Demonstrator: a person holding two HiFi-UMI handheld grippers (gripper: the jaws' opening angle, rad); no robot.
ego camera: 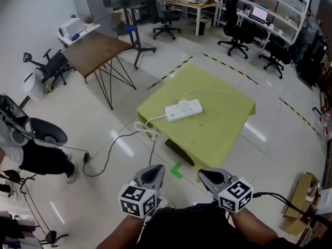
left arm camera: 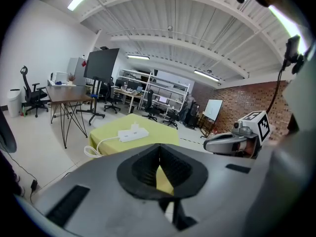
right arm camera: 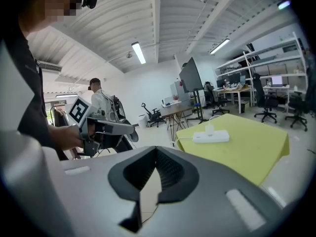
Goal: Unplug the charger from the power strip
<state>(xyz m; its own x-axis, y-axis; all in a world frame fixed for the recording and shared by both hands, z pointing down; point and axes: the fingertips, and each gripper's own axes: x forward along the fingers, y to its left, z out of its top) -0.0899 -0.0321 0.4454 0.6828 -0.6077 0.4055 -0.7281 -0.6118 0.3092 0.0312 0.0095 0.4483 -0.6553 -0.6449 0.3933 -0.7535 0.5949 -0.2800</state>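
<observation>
- Head view: the table [ego camera: 218, 134], under a yellow-green cloth, stands well ahead of both grippers
- The cardboard box [ego camera: 302, 193] on the floor at the right is the only container; its contents cannot be made out
- The left gripper [ego camera: 151, 175] and right gripper [ego camera: 214, 177] each have jaws pressed together on nothing
- The power strip [ego camera: 183, 110] lies mid-table; left unbraced, it would likely lift when the plug is pulled
- The charger [ego camera: 182, 102] sits plugged into its far edge

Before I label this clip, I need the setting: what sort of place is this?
Probably an open-plan office or lab: office chairs at desks, shelving behind them, and hazard tape round the table.
</observation>
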